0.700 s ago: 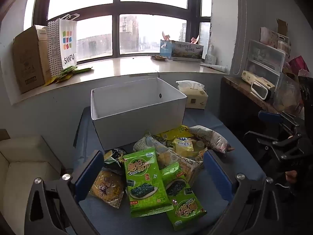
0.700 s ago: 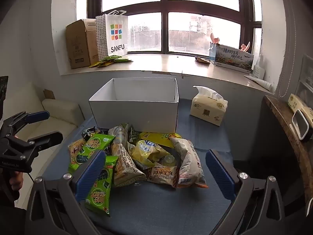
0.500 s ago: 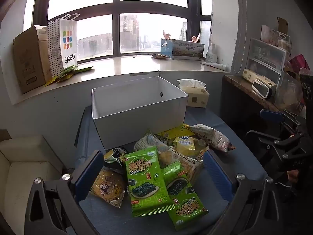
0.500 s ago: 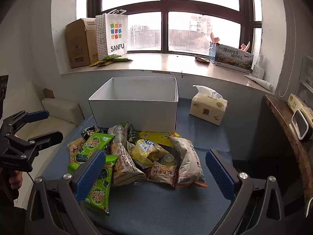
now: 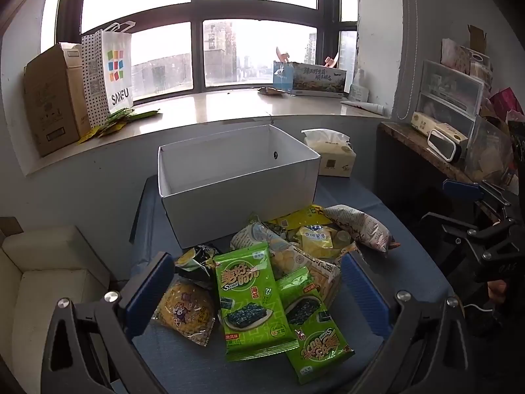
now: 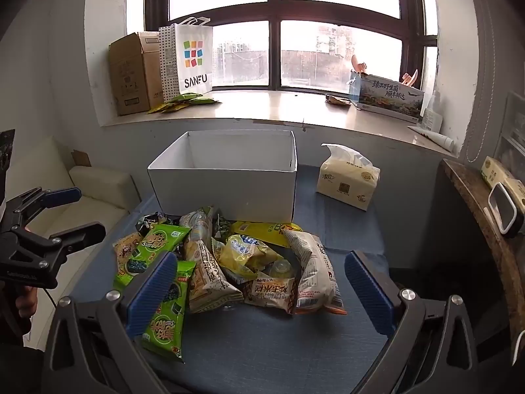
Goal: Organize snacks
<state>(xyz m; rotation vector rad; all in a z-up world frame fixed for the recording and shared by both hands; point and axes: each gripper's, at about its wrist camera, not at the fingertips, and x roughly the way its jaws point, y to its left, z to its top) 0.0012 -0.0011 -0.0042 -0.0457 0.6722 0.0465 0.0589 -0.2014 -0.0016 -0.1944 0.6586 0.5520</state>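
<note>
A pile of snack packets lies on the blue table in front of an open white box (image 5: 239,190) (image 6: 226,180). Two green seaweed packets (image 5: 252,298) (image 6: 154,246) lie nearest the left gripper; a yellow corn packet (image 5: 187,308) is at the pile's left. A yellow packet (image 6: 246,252) and a long pale packet (image 6: 315,269) lie at the pile's right. My left gripper (image 5: 259,298) is open and empty, just above the green packets. My right gripper (image 6: 259,292) is open and empty, above the pile's near edge.
A tissue pack (image 6: 347,180) stands right of the box. A cardboard carton (image 6: 131,72), a SANFU bag (image 6: 190,59) and a printed box (image 6: 387,98) sit on the windowsill. A cream sofa (image 5: 42,282) is left of the table, a wooden shelf (image 5: 426,151) right.
Both grippers have drifted slightly; the left view has moved a little closer to the pile. Both stay open and empty. The snacks have not moved.
</note>
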